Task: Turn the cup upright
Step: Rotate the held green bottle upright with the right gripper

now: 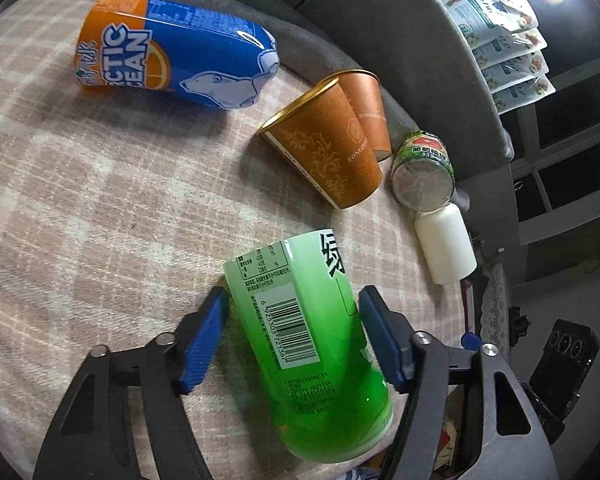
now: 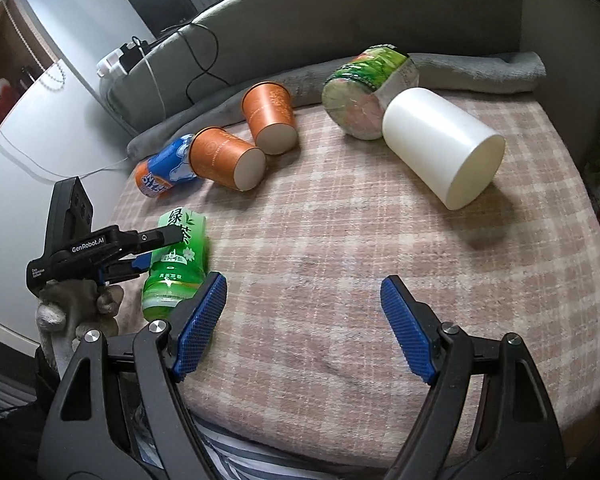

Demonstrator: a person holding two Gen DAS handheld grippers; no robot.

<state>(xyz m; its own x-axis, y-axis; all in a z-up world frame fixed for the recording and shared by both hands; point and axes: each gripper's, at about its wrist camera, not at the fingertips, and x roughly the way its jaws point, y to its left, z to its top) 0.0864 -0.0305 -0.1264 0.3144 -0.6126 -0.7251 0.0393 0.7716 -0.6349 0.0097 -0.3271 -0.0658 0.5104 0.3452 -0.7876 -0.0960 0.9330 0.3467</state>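
Left claw (image 1: 294, 334): blue ribbed pads spread to either side of a green translucent plastic tea cup with a barcode label (image 1: 304, 344). The cup lies on its side on the pink-and-cream plaid cloth of the table (image 1: 100, 208). The right pad looks to be at the cup wall and the left pad close beside it; whether either presses the cup cannot be told from the left wrist view. In the right wrist view the same cup (image 2: 176, 264) lies at the table's near left edge with the left claw (image 2: 152, 248) reaching over it from the left, held by a grey-gloved hand (image 2: 72, 304).

Right claw (image 2: 304, 328): pads wide apart, nothing between them, hovering over bare plaid cloth (image 2: 340, 260) near the front edge. Its left pad sits just beside the green cup's lower end.

Further out, all on their sides:
- two orange paper cups with gold rims and pale floral print, the nearer one (image 1: 324, 140) overlapping the farther one (image 1: 370, 114); in the right wrist view their white bases face the camera.
- a blue-and-orange cup printed with a polar bear (image 1: 176, 52), well apart to the left.
- a green-labelled cup with a fruit-print foil lid (image 1: 422, 168), touching a plain white cylindrical cup (image 1: 446, 244).

A grey padded backrest (image 1: 420, 40) curves behind the table.
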